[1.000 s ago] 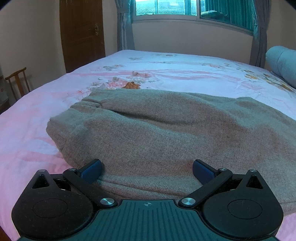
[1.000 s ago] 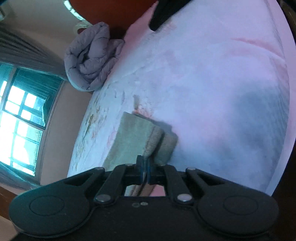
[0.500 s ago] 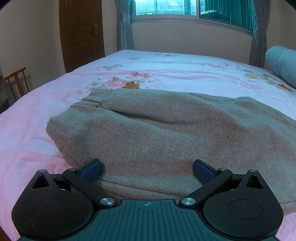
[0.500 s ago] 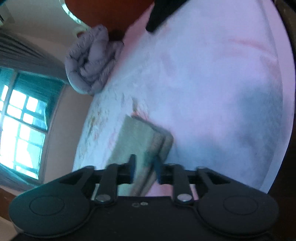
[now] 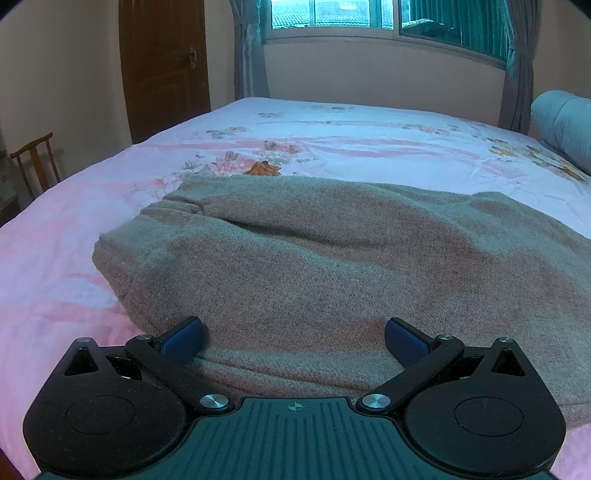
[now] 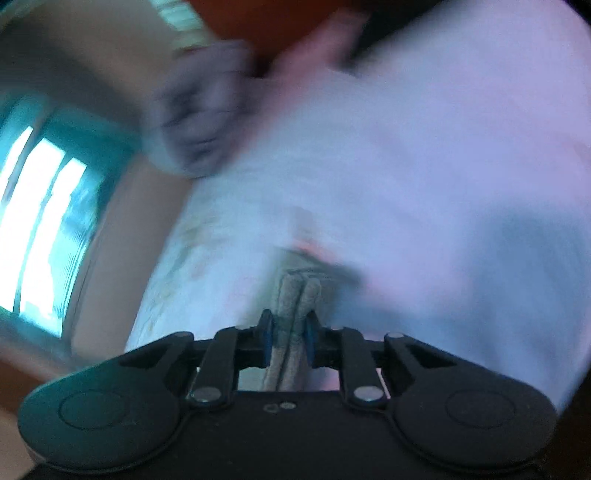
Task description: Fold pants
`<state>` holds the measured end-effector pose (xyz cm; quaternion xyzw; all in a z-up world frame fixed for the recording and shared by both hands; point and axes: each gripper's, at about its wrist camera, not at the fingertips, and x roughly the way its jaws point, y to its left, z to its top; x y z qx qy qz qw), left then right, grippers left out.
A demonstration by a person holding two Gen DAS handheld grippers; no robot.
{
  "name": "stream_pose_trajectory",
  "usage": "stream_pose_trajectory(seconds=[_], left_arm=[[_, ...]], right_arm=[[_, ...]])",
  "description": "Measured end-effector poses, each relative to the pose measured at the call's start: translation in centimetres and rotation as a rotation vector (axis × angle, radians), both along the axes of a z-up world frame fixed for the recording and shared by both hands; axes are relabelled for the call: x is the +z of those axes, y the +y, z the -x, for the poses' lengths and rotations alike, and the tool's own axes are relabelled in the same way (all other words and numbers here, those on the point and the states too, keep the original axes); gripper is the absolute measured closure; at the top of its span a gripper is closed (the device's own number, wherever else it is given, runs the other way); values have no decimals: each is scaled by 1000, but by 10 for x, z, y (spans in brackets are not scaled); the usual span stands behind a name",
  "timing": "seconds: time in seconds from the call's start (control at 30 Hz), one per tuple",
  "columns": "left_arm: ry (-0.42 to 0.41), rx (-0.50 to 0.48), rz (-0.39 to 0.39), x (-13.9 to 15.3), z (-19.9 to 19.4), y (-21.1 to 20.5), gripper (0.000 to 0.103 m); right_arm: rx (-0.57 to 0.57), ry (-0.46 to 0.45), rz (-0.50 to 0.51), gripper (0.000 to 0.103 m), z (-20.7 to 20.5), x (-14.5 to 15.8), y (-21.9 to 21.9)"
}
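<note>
Grey-brown knitted pants (image 5: 314,266) lie spread across the pink floral bed (image 5: 55,258), waistband at the left. My left gripper (image 5: 293,338) is wide open, its blue pads resting on the near edge of the pants. In the blurred right wrist view, my right gripper (image 6: 288,334) has its pads close together around the folded leg ends of the pants (image 6: 295,295), which stand up between them above the sheet.
A rolled grey quilt (image 5: 565,122) lies at the bed's far right, also in the right wrist view (image 6: 199,110). A wooden door (image 5: 162,62) and a chair (image 5: 35,162) stand at the left. A window (image 5: 369,14) is behind the bed.
The right gripper opened slightly half a second ago and now has closed in on the leg ends; its view swings and blurs. The left gripper has not moved.
</note>
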<state>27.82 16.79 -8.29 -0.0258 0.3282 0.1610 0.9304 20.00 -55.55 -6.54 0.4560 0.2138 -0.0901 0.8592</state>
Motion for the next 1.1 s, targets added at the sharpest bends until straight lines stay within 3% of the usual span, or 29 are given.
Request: stream_pose_trajectory(seconds=[0.07,0.13,0.23,0.33,0.37,0.4,0.53,0.6,0.7,0.8,0.93,1.1], left_arm=[[2,1,3,0,0,0,0],[2,1,3,0,0,0,0],[-4,2,1,0,0,0,0],[-2,3,-2,0,0,-1,0],[3,3,-2,0,0,-1,0],[9,1,0,1,-1,0,0],[11,-1,1,0,-2,1,0],[5,1,0,0,-1,1,0],[-7,-8,-7,1,1,1,0],[-24,3,-13,11,8,4,0],[-75,75,-37,27,21,24,0],[-74,198,93,33,27,85,0]], right_arm=[[89,-66,175,95,-9,40,11],[129,-135,232,96,-4,60,11],[115,-116,188,95,8,41,-5],[61,59,32,95,12,-32,-24],[35,85,-60,96,15,-56,-28],[10,29,-116,96,22,-67,-29],[-12,26,-126,93,24,-64,-26],[-33,20,-141,84,28,-57,-29],[-47,28,27,84,35,-30,-12],[63,-10,118,84,25,-5,16],[308,-50,242,80,-26,31,91],[716,-124,249,72,-113,54,217]])
